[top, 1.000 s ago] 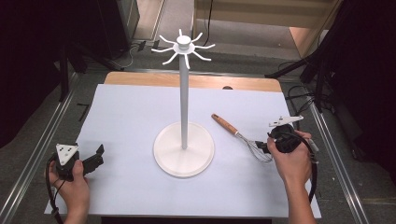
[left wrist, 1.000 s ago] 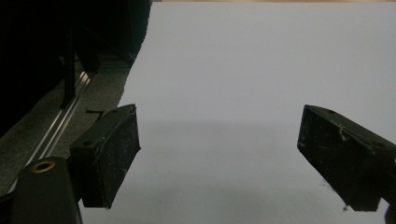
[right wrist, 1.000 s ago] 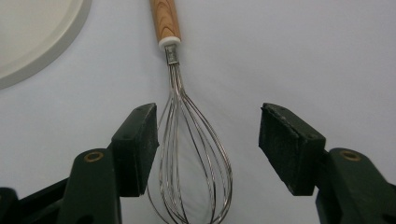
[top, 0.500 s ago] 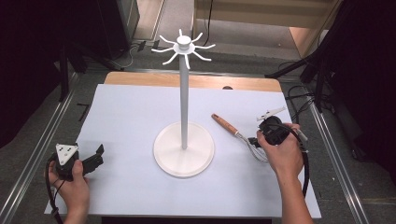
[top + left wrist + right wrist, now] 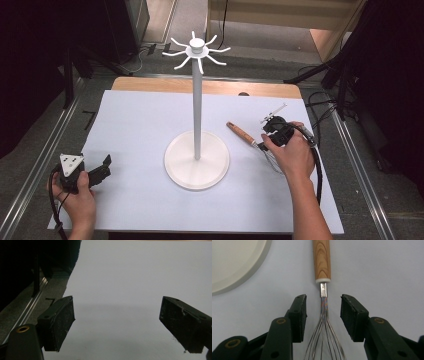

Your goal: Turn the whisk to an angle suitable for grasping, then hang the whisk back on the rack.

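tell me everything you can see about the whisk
The whisk lies flat on the white table cover, right of the stand's round base. It has a wood-grain handle, a pale collar, a metal neck and thin wire loops. The right gripper straddles the wires near the neck, jaws just closing, pads not yet touching.

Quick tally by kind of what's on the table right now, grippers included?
Whisk, wooden handle, wire end between the jaws: 1
White hook stand: 1
White table sheet: 1
Handheld grippers: 2, left gripper and right gripper
Total: 5
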Demonstrator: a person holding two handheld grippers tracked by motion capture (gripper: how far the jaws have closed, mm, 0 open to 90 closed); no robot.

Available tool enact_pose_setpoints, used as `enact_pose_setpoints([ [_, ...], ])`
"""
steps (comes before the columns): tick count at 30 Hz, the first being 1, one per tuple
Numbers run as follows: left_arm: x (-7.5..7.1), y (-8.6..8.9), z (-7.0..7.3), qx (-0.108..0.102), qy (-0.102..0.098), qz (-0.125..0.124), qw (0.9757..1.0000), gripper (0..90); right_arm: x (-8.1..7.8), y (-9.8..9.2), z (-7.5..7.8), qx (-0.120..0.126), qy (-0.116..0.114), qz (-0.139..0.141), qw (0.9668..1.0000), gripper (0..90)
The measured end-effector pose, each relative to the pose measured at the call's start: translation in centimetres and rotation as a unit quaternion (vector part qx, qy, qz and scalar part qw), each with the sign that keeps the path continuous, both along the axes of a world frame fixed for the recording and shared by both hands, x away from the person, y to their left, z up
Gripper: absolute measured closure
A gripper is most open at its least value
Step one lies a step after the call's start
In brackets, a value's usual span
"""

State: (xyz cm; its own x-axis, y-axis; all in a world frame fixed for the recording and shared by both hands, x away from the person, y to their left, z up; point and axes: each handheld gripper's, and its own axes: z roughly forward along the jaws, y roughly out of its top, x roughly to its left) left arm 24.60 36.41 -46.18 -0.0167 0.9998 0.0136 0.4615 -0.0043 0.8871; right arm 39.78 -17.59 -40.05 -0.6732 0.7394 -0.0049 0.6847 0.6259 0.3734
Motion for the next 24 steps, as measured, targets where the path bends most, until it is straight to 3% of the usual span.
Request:
enact_pose_setpoints([
  [2, 0.0, 0.0, 0.0, -0.001, -0.003, -0.002, 1.0000, 13.7, 0.5, 0.5, -0.1, 0.004, 0.004, 0.006, 1.0000, 57.7],
  [5, 0.0, 0.0, 0.0, -0.002, -0.003, -0.002, 1.0000, 13.7, 1.1, 1.3, -0.3, -0.014, 0.006, 0.016, 0.9998, 56.2],
  [7, 0.0, 0.0, 0.0, -0.002, -0.002, -0.001, 1.0000, 13.7, 1.6, 1.6, -0.5, -0.013, 0.023, 0.016, 0.9995, 53.1],
  [11, 0.0, 0.0, 0.0, -0.001, -0.004, -0.002, 1.0000, 13.7, 2.2, 1.8, -0.6, -0.016, 0.047, 0.013, 0.9987, 55.6],
  [24, 0.1, 0.0, 0.0, 0.000, 0.004, -0.002, 1.0000, 13.7, 3.7, 2.6, -0.5, -0.041, 0.062, 0.015, 0.9971, 58.7],
])
